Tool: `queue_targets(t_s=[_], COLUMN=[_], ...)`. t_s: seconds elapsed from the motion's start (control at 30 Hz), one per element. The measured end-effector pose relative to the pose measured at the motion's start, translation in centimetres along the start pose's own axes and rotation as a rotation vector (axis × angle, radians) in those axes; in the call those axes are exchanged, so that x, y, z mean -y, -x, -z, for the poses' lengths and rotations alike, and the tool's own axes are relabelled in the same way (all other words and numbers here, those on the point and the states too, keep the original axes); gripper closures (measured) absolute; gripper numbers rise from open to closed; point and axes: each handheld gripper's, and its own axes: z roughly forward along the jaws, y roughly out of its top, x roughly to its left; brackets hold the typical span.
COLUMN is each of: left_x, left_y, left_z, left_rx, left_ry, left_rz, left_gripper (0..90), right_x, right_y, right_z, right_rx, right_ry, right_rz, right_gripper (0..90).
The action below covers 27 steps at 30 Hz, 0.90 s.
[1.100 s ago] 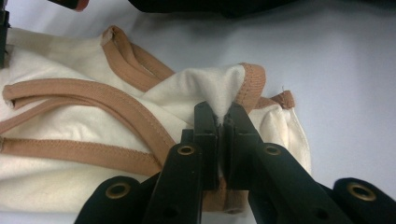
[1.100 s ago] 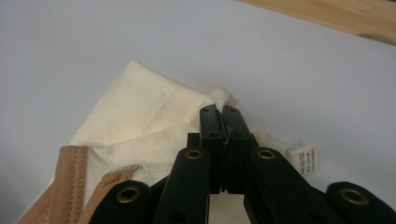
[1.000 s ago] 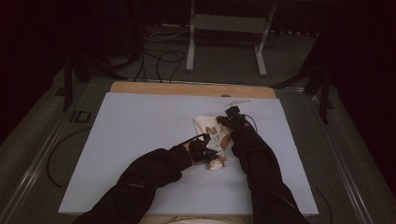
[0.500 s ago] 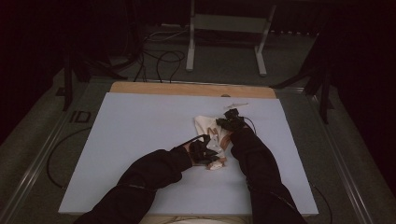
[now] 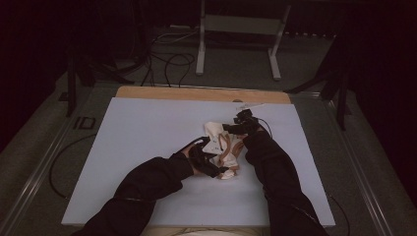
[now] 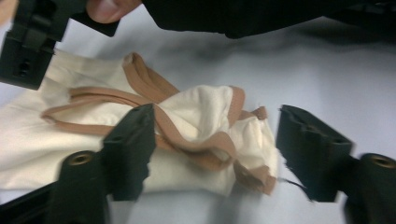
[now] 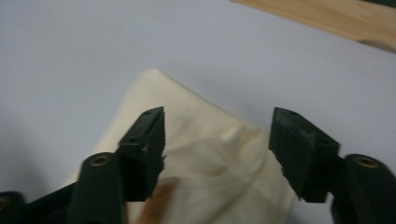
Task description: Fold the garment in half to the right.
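Both tongs agape over cloth bag (image 6: 196, 135)

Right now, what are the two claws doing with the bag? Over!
Left gripper and right gripper: jaws just opened, pads off the cloth. Cream cloth bag, brown straps, lies crumpled on the white table. Nothing in the way.

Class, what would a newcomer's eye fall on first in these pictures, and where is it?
First, the crumpled cream cloth bag with tan straps, lying mid-way across the pale table. Then the two black grippers above it: the left gripper at its near end and the right gripper at its far end, both with jaws just opened.
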Motion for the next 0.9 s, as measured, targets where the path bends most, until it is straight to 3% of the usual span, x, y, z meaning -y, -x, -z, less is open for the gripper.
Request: queue_targets(t_s=[0.07,0.1,0.17,0.33,0.43,0.53,0.67,0.9], left_x=[0.2,0.4,0.7,2.2,3.4,5.1,7.6,11.4], left_y=[-0.1,-0.1,-0.4,-0.6,-0.2,0.4,1.5,3.6], left_z=[1.0,1.5,2.5,4.9,6.2,7.3,8.3,9.2], left_rx=[0.019,0.009,0.002,-0.035,-0.053,-0.083,-0.11,-0.168], left_ry=[0.025,0.034,0.049,0.105,0.104,0.102,0.094,0.089], left_rz=[0.002,0.004,0.034,0.076,0.104,0.133,0.172,0.228], left_gripper=[18.0,14.4,14.3,7.0,1.1,1.0,1.0,1.0], right_x=[-0.4,-0.5,-0.7,-0.6,-0.3,-0.1,0.3,1.0], right_y=[-0.5,-0.9,-1.4,-2.8,-3.5,-3.9,-4.5,-4.7], right_z=[0.4,0.7,1.2,2.6,3.1,3.3,2.8,0.3], right_rx=[-0.003,0.002,0.005,-0.013,-0.022,-0.022,-0.017,-0.002], right_ry=[-0.002,0.004,0.01,0.018,0.007,0.003,-0.015,-0.078], right_rz=[0.01,0.015,0.023,0.053,0.081,0.092,0.097,0.103], right_gripper=[27.7,27.0,24.7,28.3,31.6,34.9,37.8,44.0])
